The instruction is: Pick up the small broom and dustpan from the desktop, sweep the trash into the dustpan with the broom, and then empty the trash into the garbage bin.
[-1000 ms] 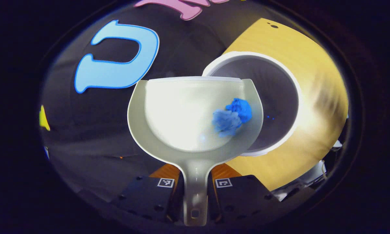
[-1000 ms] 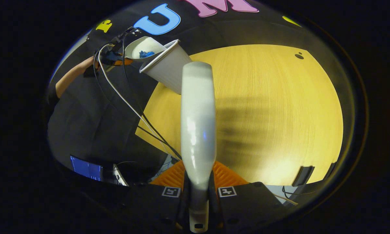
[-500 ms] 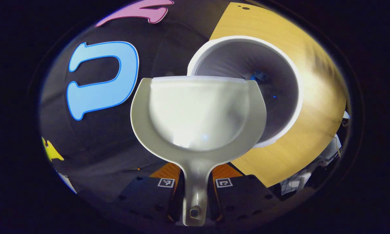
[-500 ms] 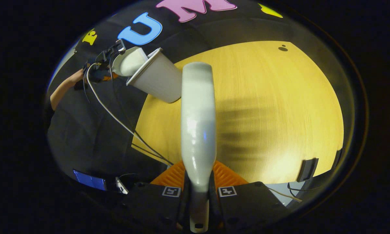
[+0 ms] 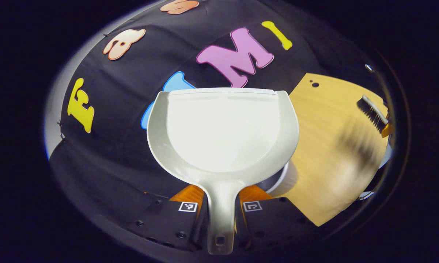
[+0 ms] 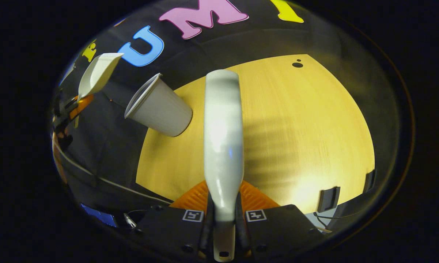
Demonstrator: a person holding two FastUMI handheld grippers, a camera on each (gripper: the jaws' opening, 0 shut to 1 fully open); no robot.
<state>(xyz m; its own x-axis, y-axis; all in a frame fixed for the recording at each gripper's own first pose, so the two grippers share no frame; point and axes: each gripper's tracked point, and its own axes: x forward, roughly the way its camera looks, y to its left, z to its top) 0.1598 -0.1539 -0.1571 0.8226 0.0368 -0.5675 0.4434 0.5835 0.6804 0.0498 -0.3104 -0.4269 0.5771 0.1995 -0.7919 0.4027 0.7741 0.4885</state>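
My left gripper is clamped on the dustpan handle, pan straight ahead; my right gripper pinches the broom handle, near the bin.

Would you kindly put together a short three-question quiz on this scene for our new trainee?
1. True or false: blue trash lies in the dustpan.
2. What does the right gripper hold? A) the bin B) the broom C) nothing
3. Fill in: in the right gripper view, the bin stands on the ____.

Key:
1. False; the pan looks empty.
2. B; both fingers press on the broom handle.
3. Table, near its edge, with the left gripper holding the dustpan up beside it.
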